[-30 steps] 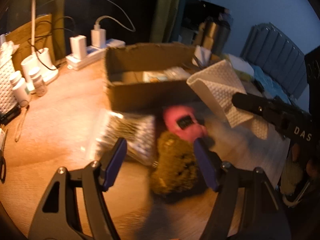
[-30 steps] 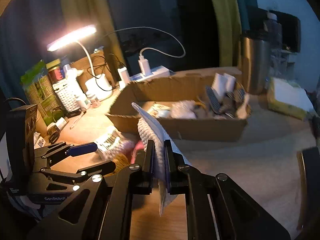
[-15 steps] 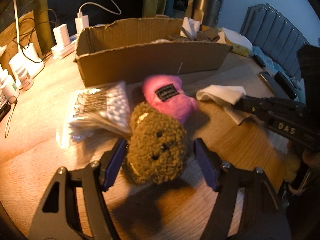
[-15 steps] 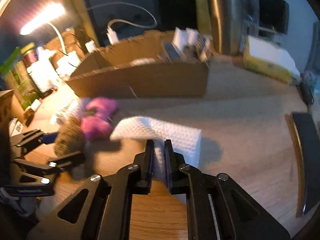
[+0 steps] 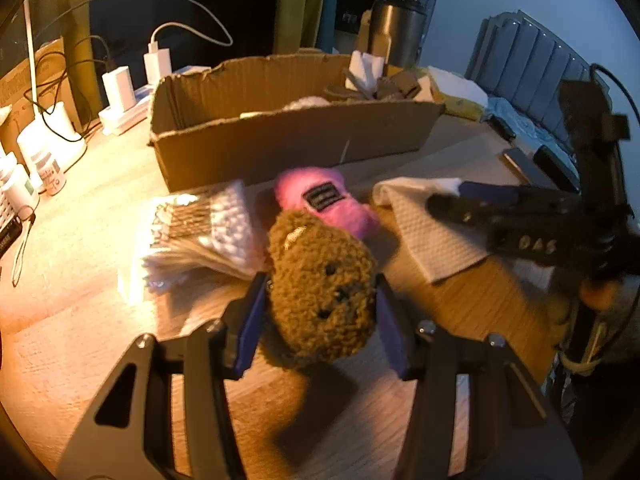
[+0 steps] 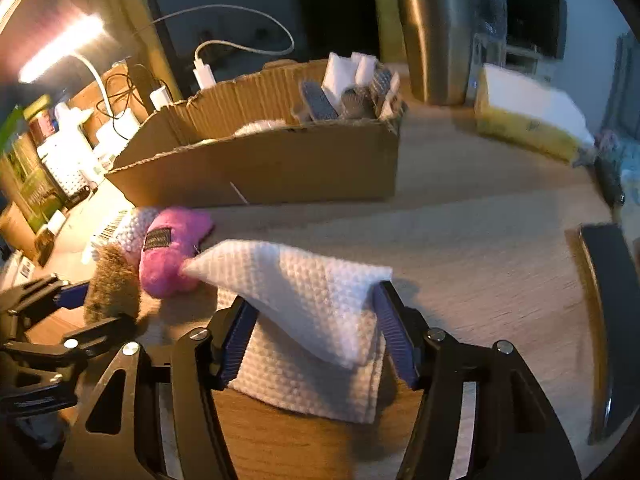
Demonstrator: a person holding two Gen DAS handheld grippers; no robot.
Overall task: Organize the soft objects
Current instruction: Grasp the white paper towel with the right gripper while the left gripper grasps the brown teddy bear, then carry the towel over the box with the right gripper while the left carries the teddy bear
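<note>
**Brown plush framed for pickup, cloth set down**

From the left wrist camera, the left gripper (image 5: 320,312) sits low over the bench (image 5: 80,208) with its blue pads on either side of the brown plush toy (image 5: 322,284). The pads look to be at the toy's flanks, but I cannot tell whether they are pressing in or only bracketing it. Just beyond the brown toy lies the pink plush (image 5: 326,206), touching it, and to the left of both is a flat packet of cotton swabs (image 5: 200,232). The cardboard box (image 5: 296,140) stands farther back, already holding some pieces at its right end. To the right, the white cloth (image 5: 432,232) lies on the bench with the right gripper's dark body over it.

From the right wrist camera, the right gripper (image 6: 312,336) is released, its fingers spread wide to either side of the white cloth (image 6: 316,320), which rests folded on the bench with one flap raised; its far corner touches the pink plush (image 6: 172,252). The brown toy (image 6: 114,284) shows at the left, between the other gripper's fingers. The box (image 6: 280,160) is beyond, well apart from the cloth.

The step in hand looks like taking up the brown toy. Next, the left gripper needs a firm squeeze on the soft body, a lift clear of the pink plush, and a carry over the near wall of the box.
</note>
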